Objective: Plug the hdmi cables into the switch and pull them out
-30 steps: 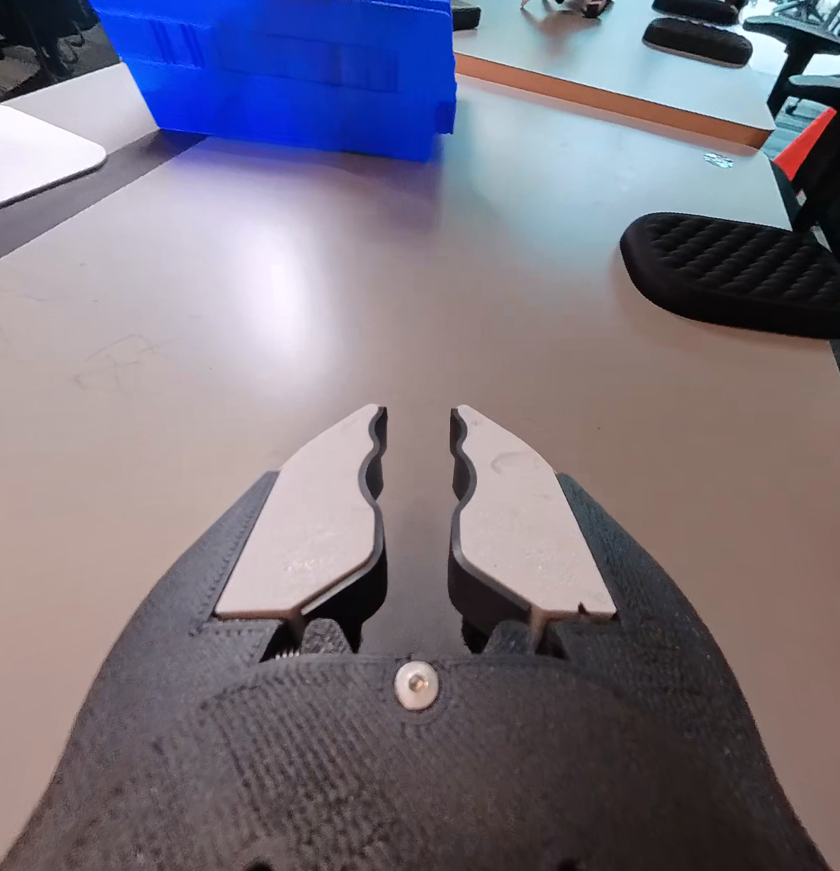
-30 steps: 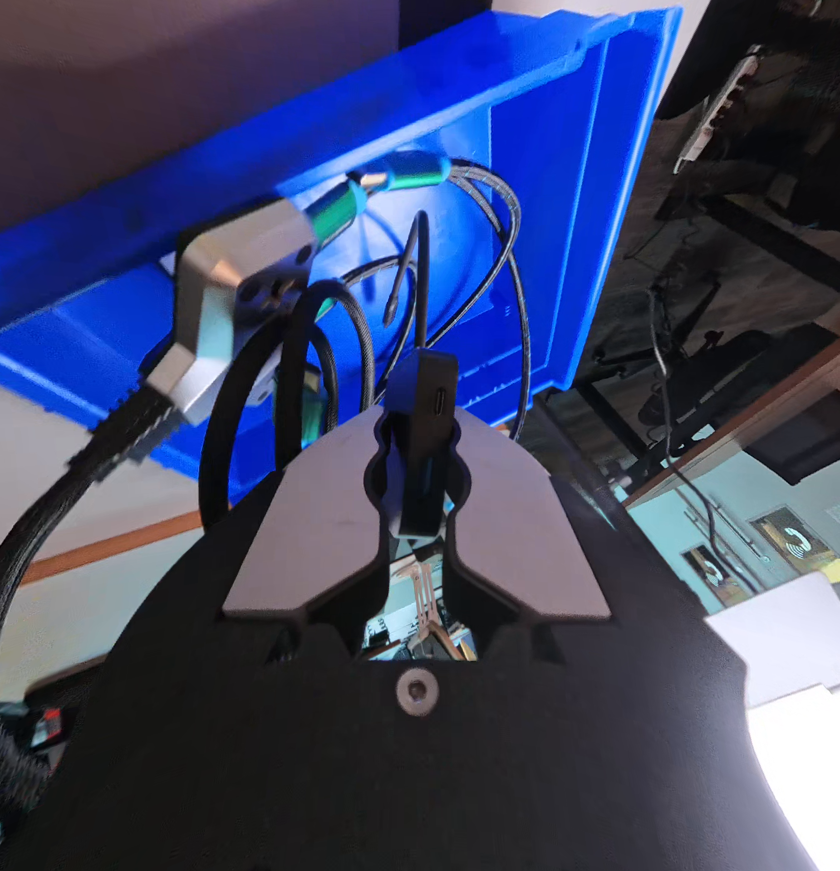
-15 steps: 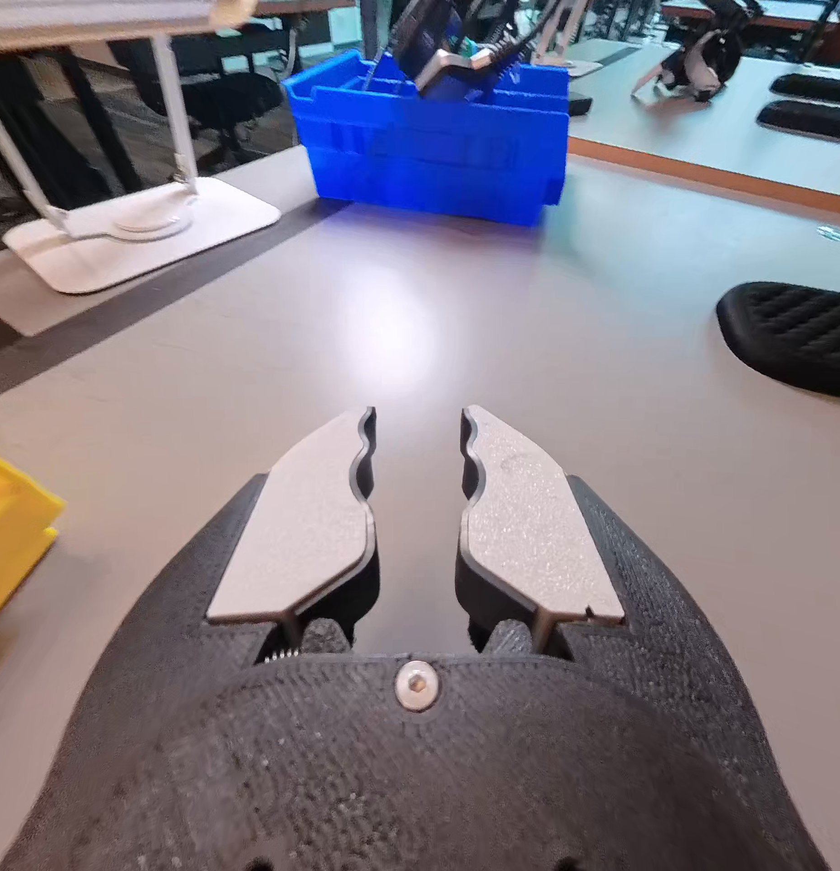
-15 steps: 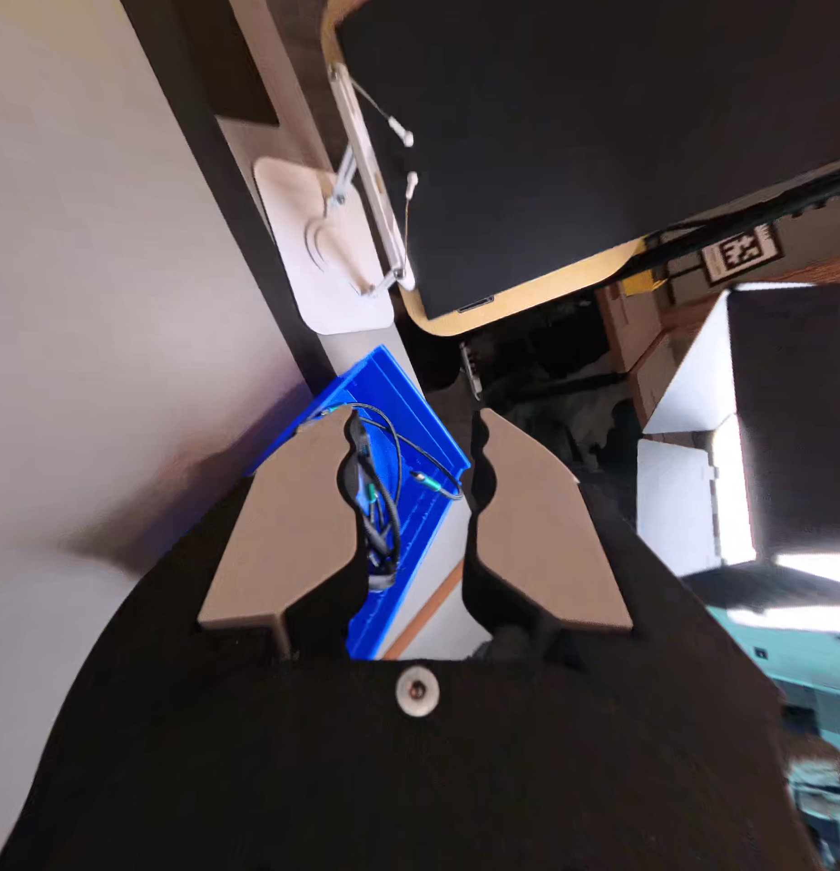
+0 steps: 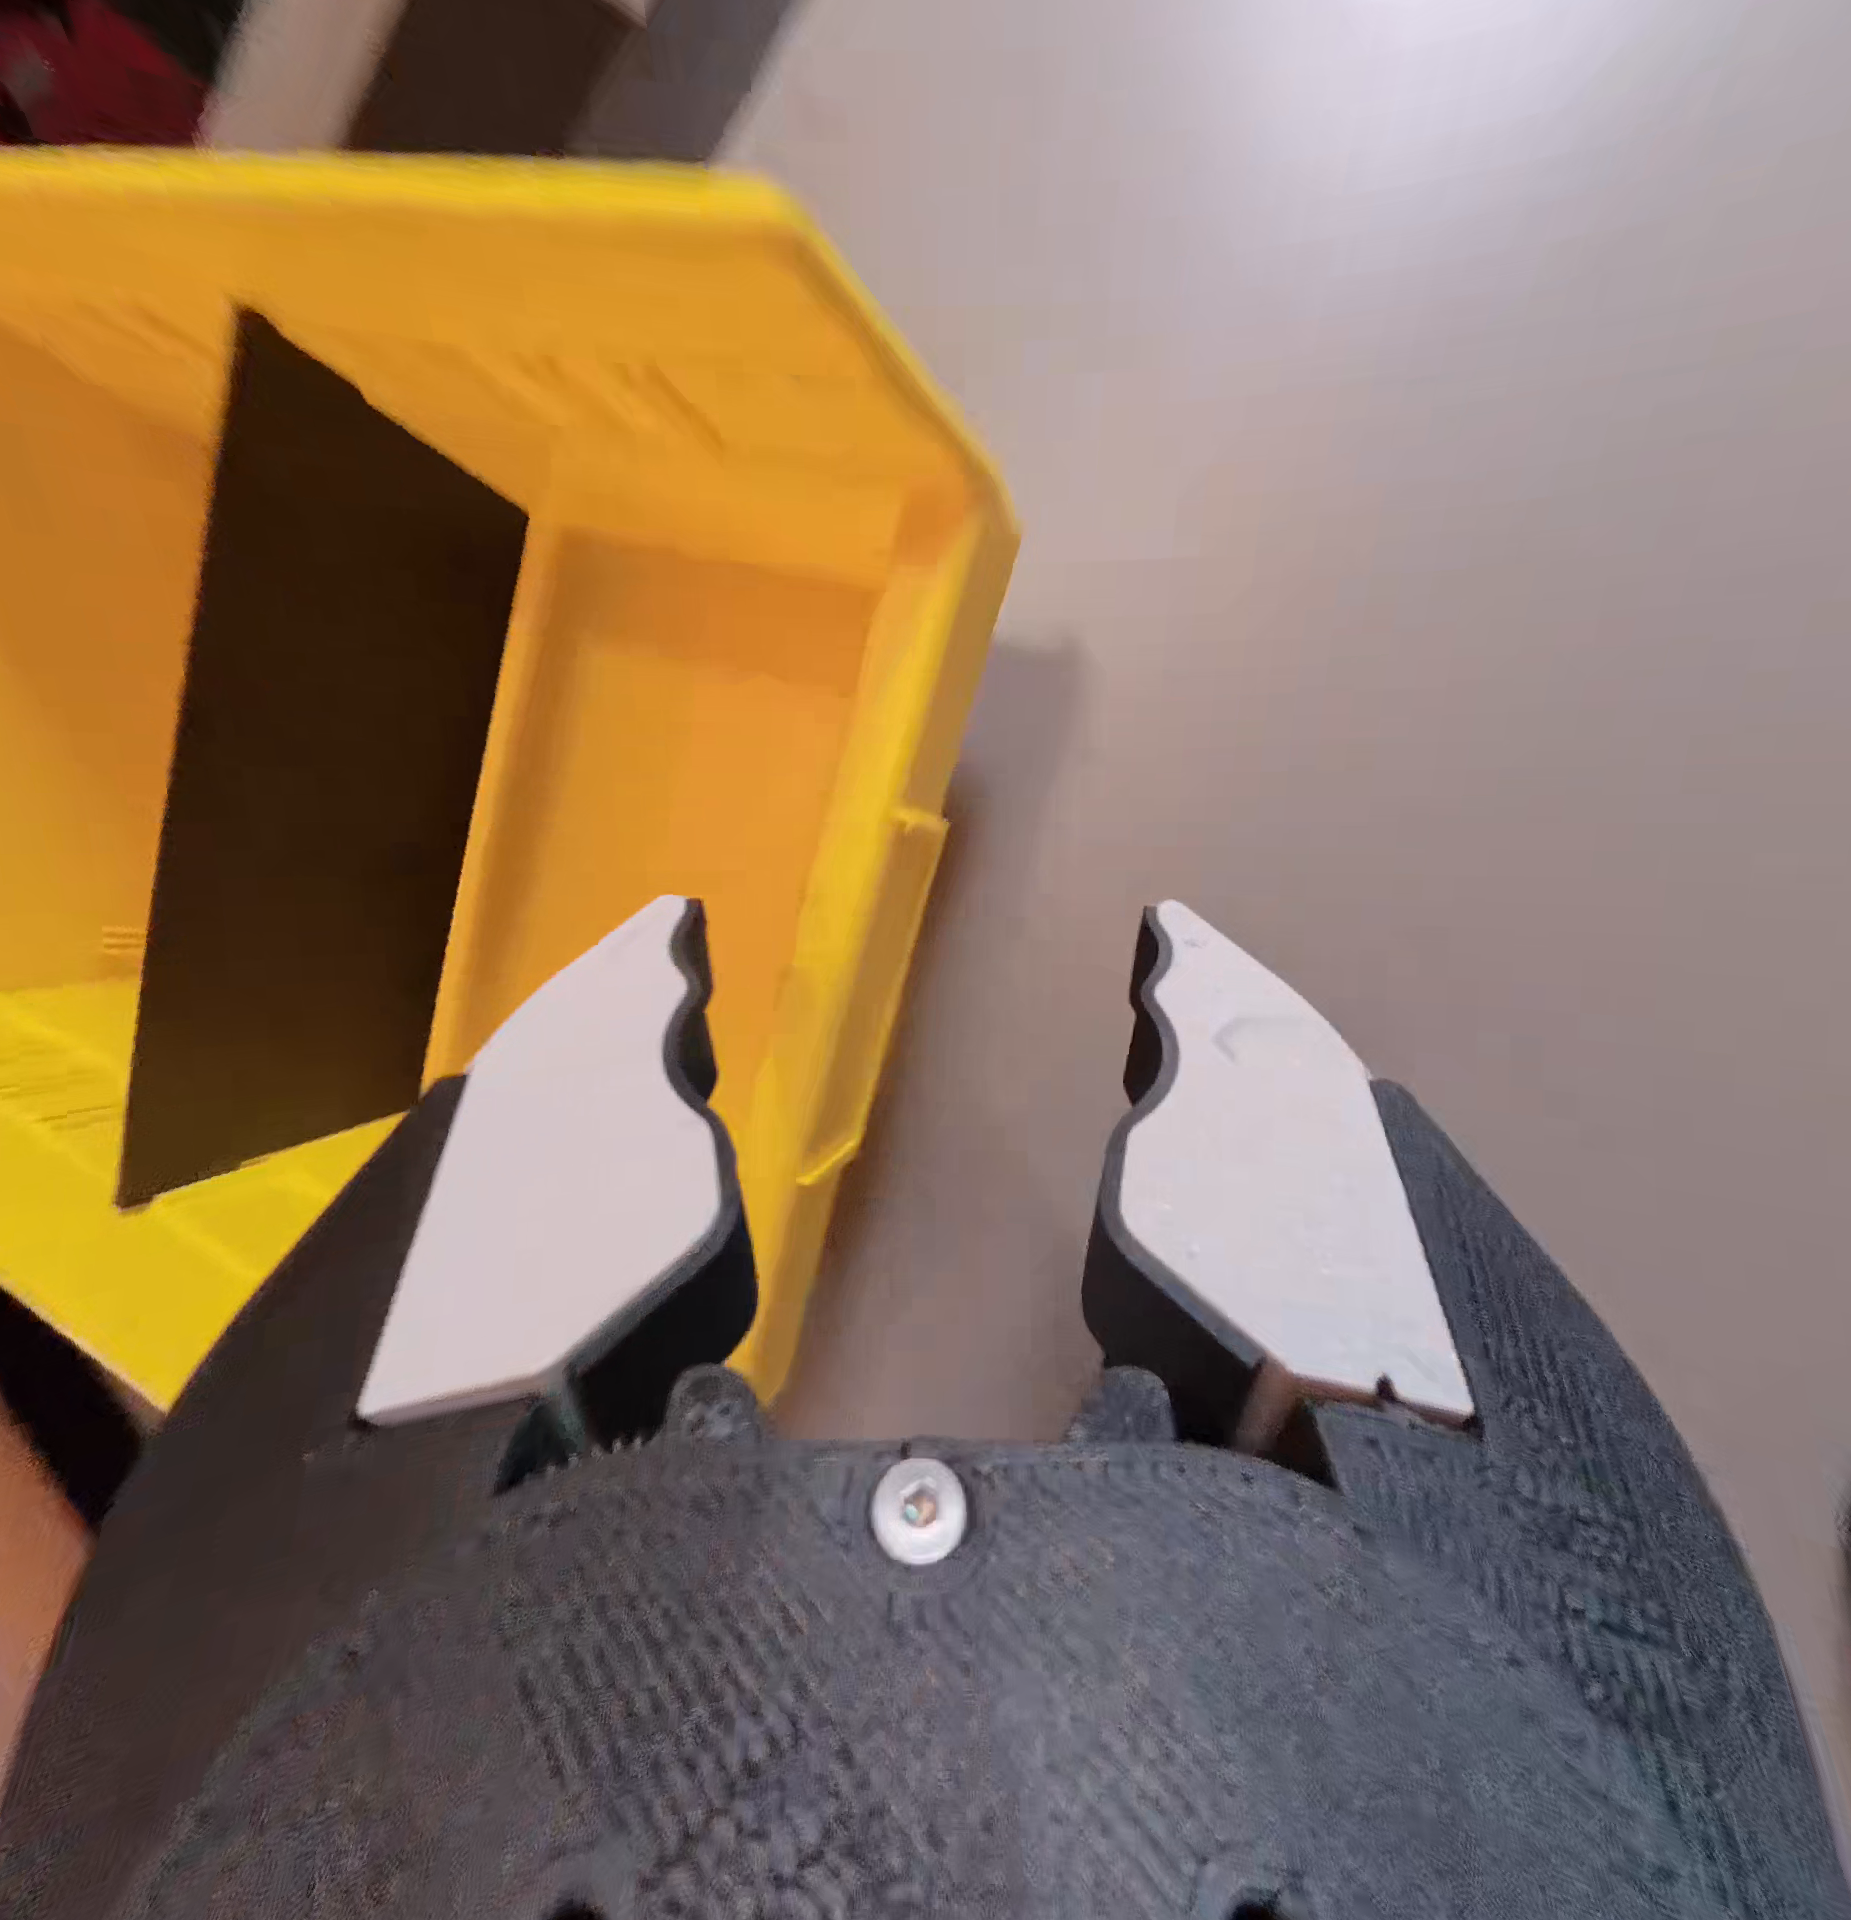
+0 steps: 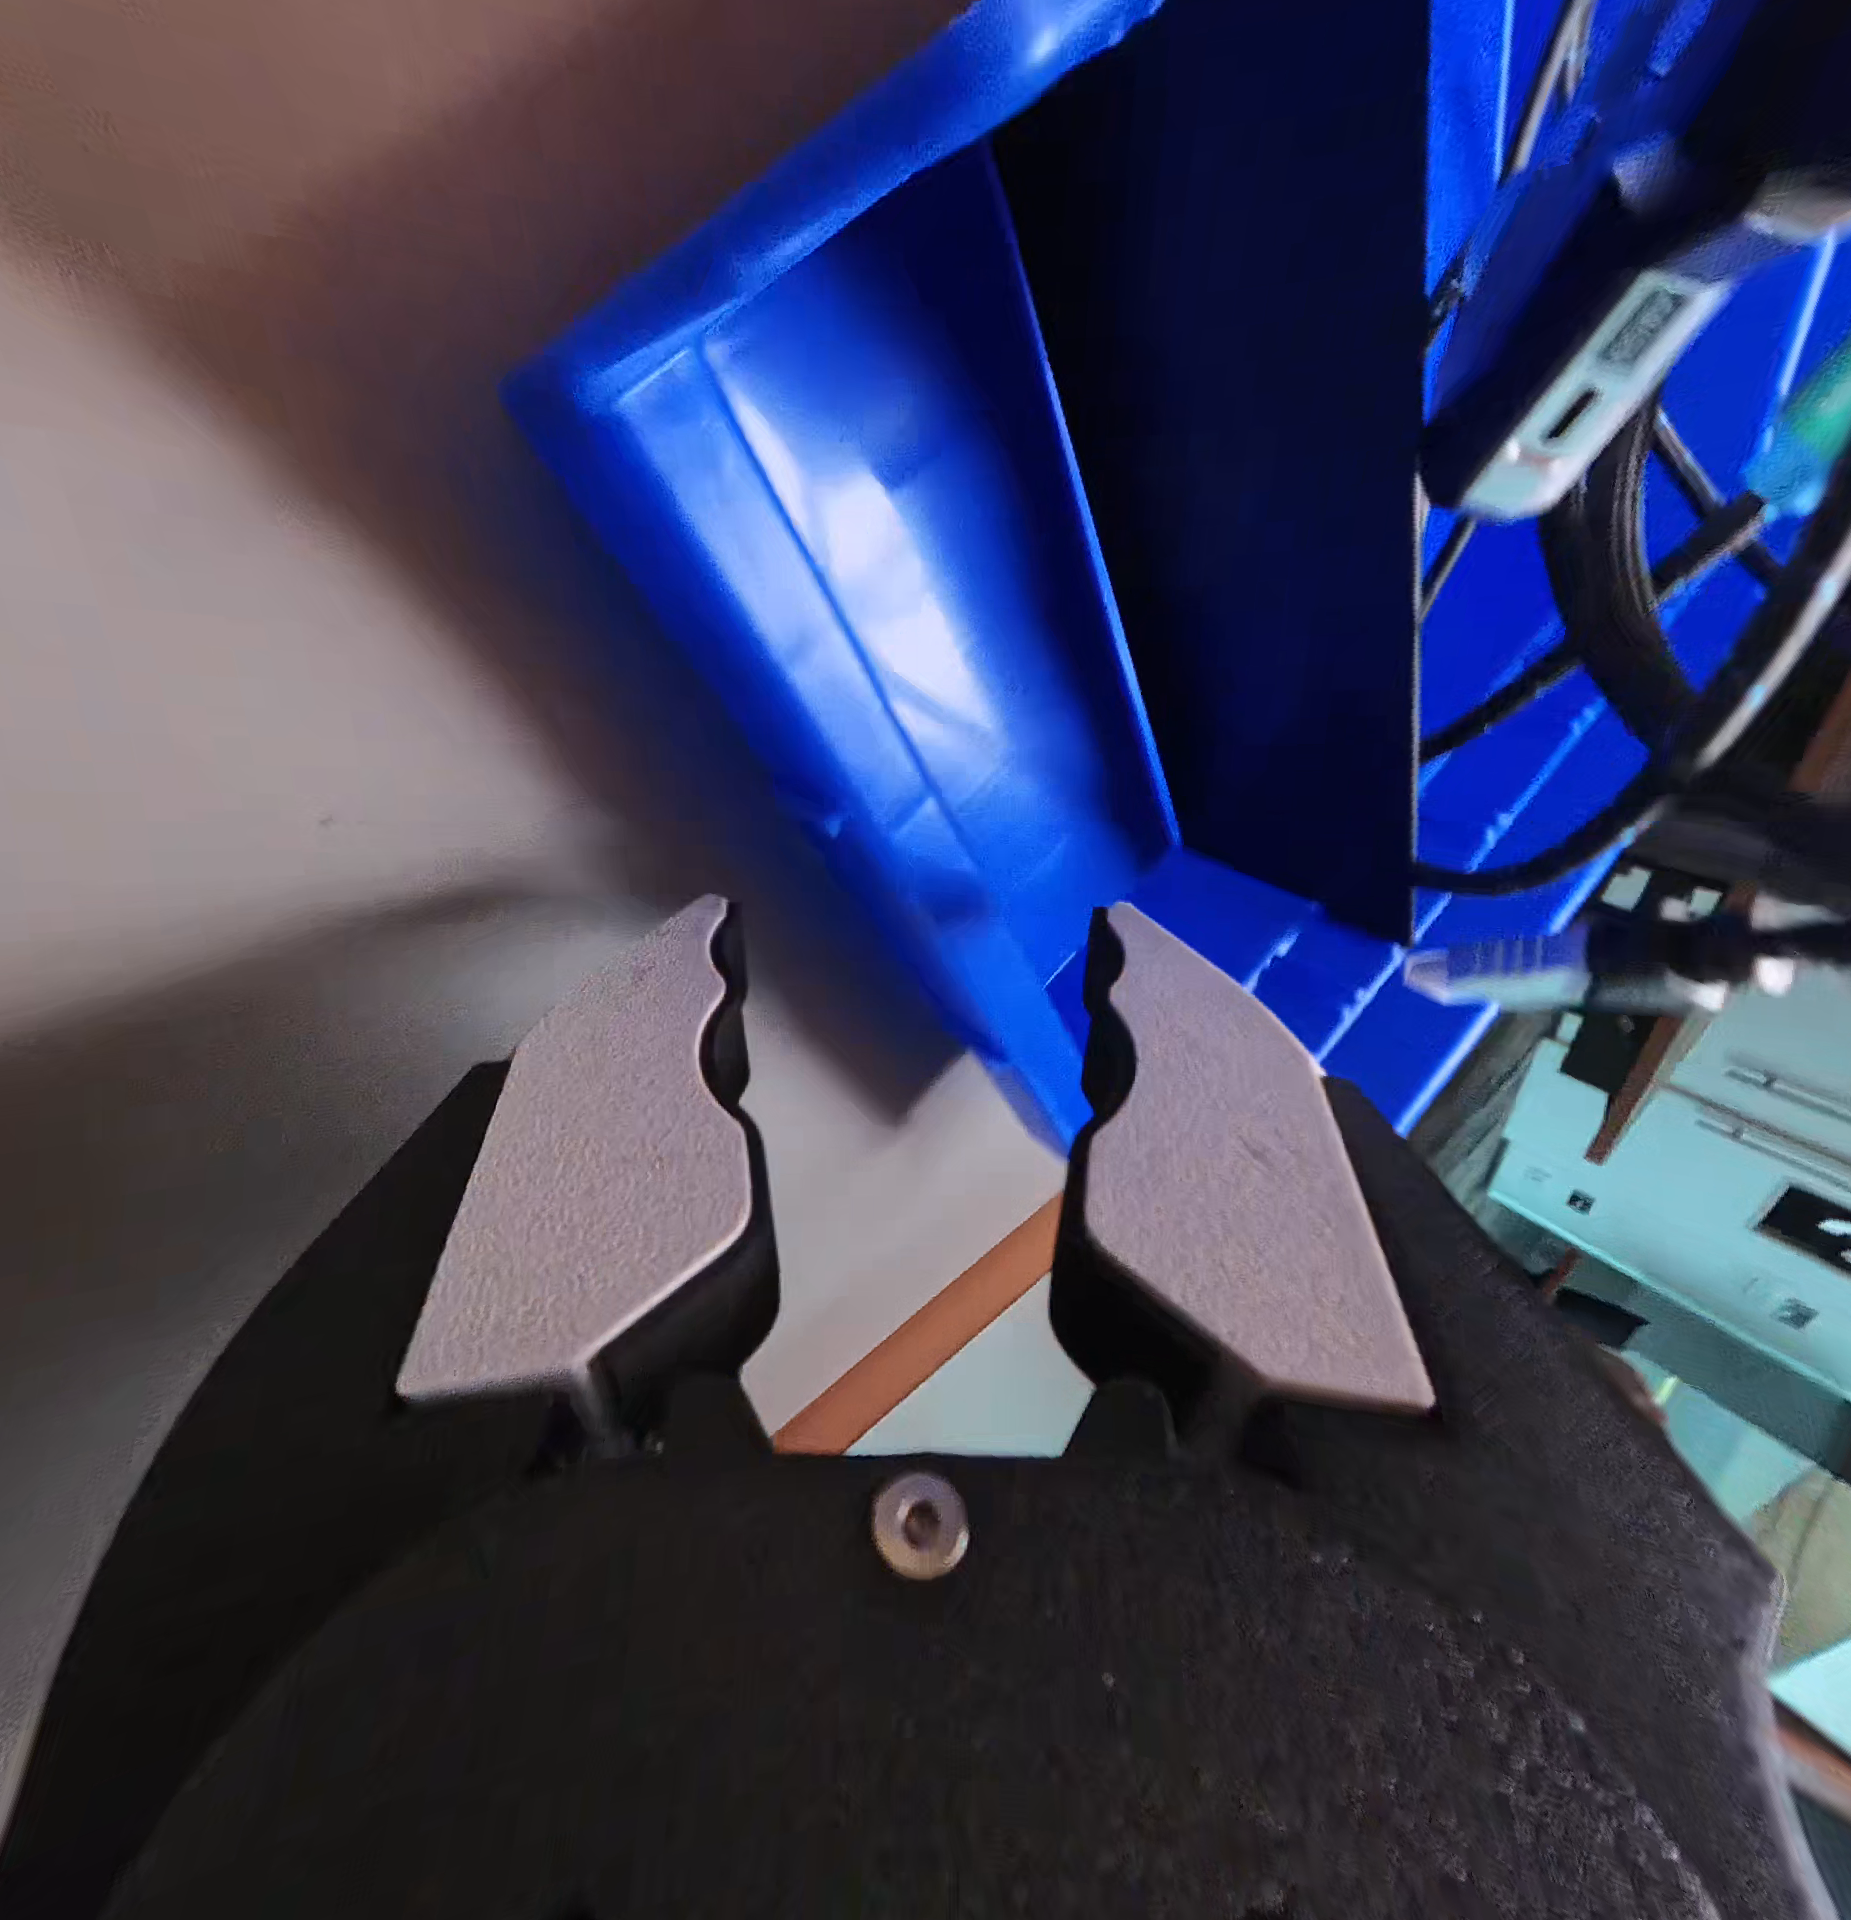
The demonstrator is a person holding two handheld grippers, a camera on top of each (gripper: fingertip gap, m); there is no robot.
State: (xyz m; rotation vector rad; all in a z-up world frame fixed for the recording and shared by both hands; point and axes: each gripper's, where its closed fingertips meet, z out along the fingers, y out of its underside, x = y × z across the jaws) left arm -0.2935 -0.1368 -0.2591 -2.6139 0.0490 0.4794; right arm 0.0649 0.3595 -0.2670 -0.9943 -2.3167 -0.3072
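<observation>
While its two fingers stand wide apart with nothing between them, the left gripper (image 5: 921, 925) hangs over the grey table (image 5: 1420, 520), and the right wall of a yellow bin (image 5: 879, 831) runs under the gap beside its left finger. Inside this bin a dark divider panel (image 5: 318, 769) stands upright. No cable or switch shows in the left wrist view.

The right gripper (image 6: 910, 920) also has its jaws spread and holds nothing. Just beyond its fingertips lies the corner of a blue bin (image 6: 848, 582), seen tilted, with a dark divider (image 6: 1264, 468) inside it. On the far side of this divider, in the right compartment, lie the black hdmi cables (image 6: 1627, 623) in loops and a grey metal switch (image 6: 1586, 416) with a port on its end; the picture is blurred there. One plug (image 6: 1492, 971) sticks out over the bin's rim to the right of the gripper, apart from the fingers.
</observation>
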